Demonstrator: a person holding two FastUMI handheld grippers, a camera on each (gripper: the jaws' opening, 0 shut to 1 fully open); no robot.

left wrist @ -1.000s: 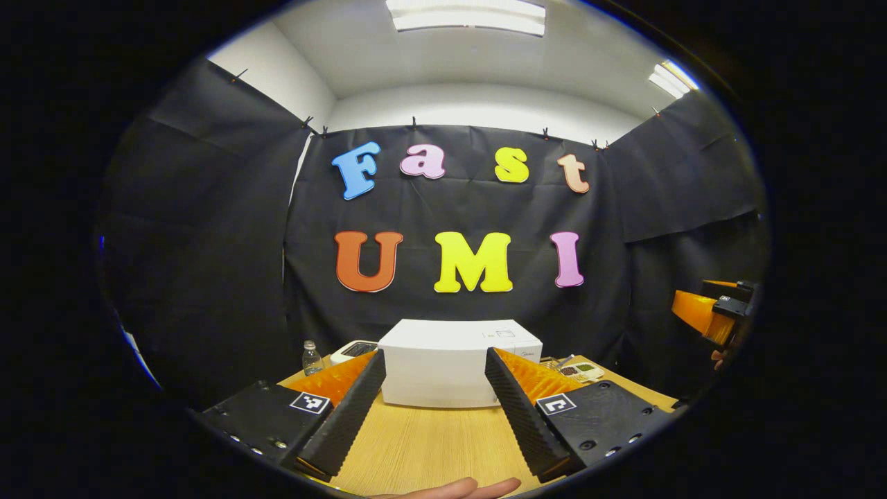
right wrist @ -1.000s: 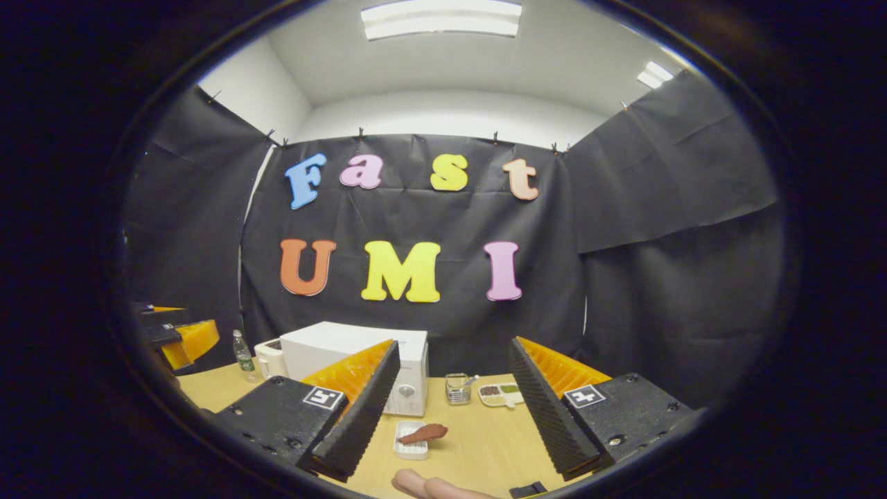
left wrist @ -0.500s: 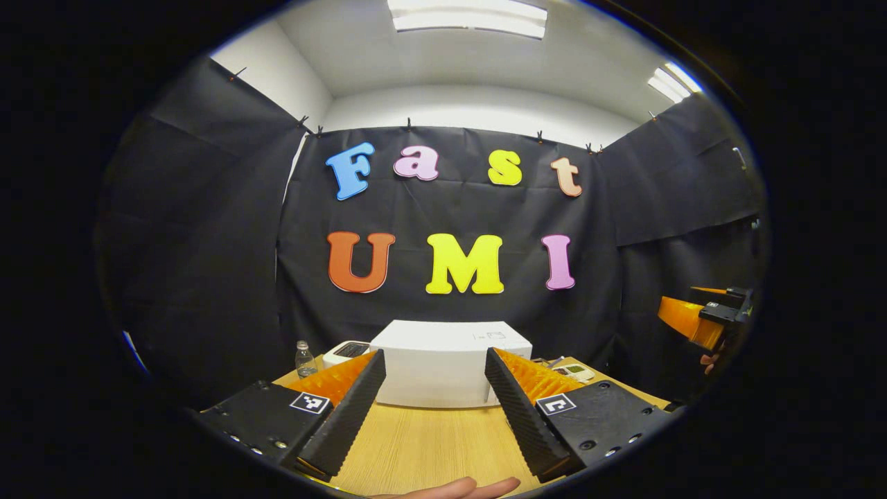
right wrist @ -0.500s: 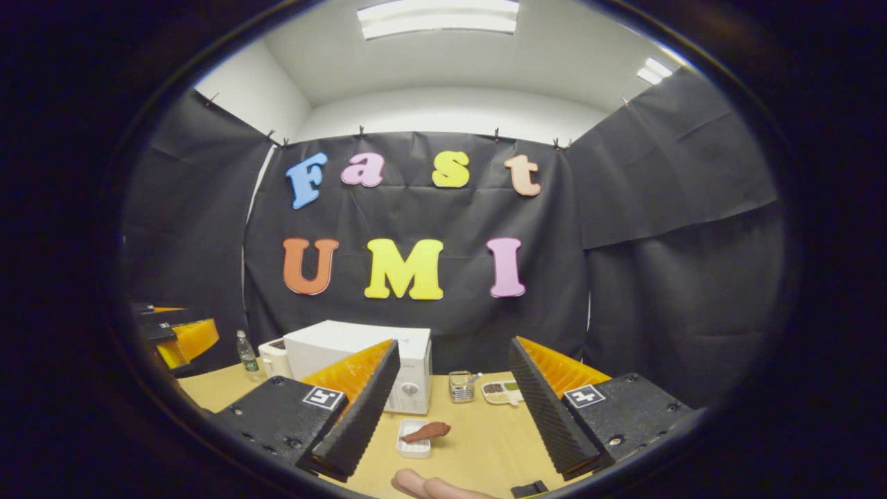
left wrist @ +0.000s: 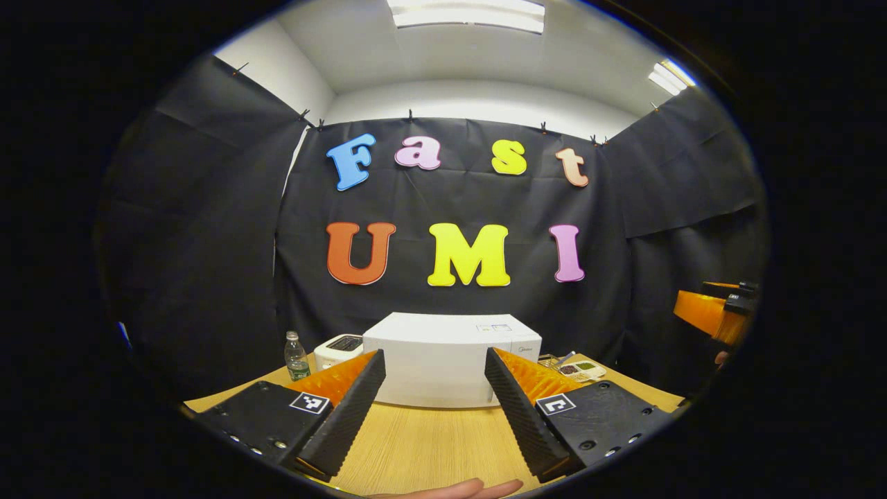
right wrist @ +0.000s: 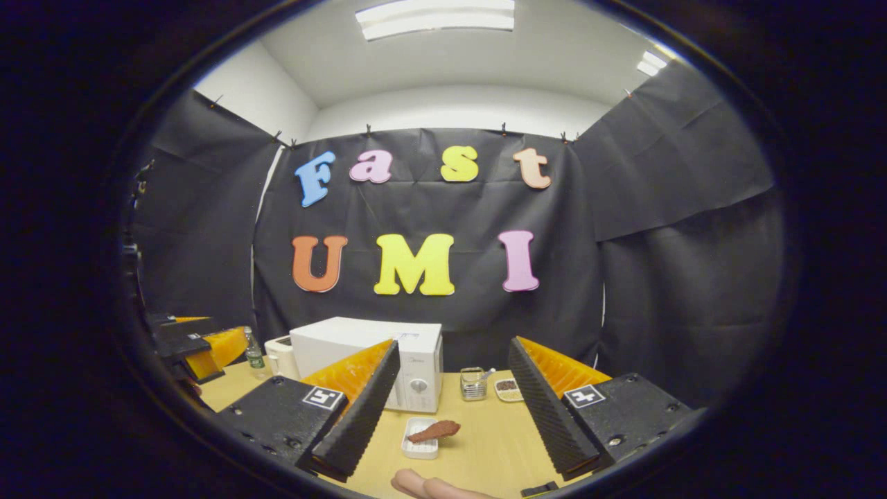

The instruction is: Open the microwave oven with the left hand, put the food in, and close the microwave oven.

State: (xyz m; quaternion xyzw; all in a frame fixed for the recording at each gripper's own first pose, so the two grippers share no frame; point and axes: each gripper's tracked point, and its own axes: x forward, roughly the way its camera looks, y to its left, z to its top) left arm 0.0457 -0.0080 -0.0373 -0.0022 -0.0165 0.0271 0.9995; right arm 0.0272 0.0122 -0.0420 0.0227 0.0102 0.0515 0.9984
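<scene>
The white microwave (left wrist: 443,357) stands shut at the back of the wooden table (left wrist: 429,443), straight ahead of my left gripper (left wrist: 433,355), which is open, holds nothing and is well short of it. From the right gripper view the microwave (right wrist: 346,343) is ahead on the left, its knobs facing me. A brown piece of food (right wrist: 435,431) lies on a small white tray (right wrist: 420,449) in front of it. My right gripper (right wrist: 454,343) is open and holds nothing, with the food low between its fingers and some way off. Each gripper also appears at the other view's edge: the right gripper (left wrist: 714,312) and the left gripper (right wrist: 208,343).
A small water bottle (left wrist: 296,357) and a white appliance (left wrist: 336,346) stand left of the microwave. To its right are a glass jar (right wrist: 473,383) and a dish of seasonings (right wrist: 509,388). A hand's fingers (right wrist: 429,485) show at the bottom edge.
Both grippers stay open and empty. The left view now takes in more of the table's left side. In the right view the microwave and food have slid slightly right.
</scene>
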